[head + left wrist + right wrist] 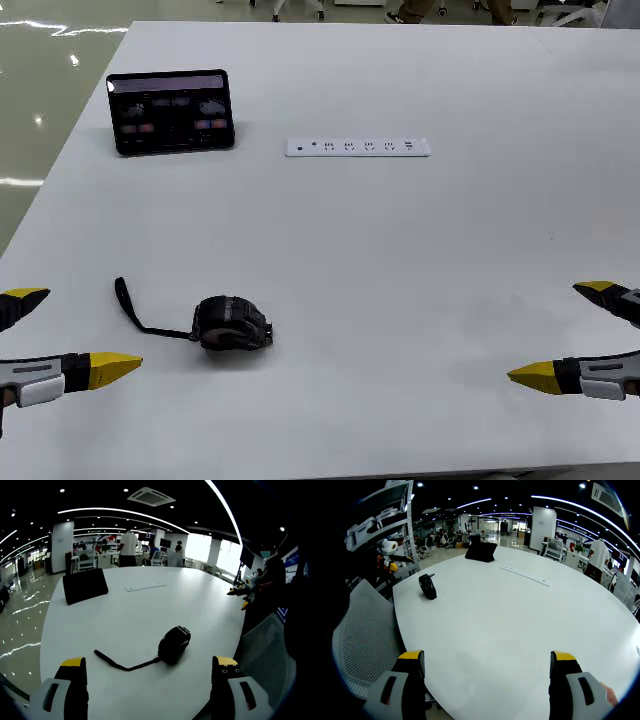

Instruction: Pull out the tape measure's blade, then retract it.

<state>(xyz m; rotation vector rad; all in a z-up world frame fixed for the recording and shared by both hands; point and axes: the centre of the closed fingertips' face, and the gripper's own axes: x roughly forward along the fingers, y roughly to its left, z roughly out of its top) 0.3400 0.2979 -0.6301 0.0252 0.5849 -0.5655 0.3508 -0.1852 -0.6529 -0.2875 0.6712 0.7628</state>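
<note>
- The left tongs (92, 328) hung with jaws spread wide at the near left of the table (400, 300), and only bare table lay between them and the tape measure (232, 323).
- The tape measure's black strap (135, 310) trailed leftward from the case, lying across the straight line in from the left tongs.
- The right tongs (542, 331), also spread wide, were well apart from the tape measure, with a broad bare stretch of table between.
- A tablet (171, 110) and a power strip (358, 147) sat toward the far edge, well apart from the tape measure.
</note>
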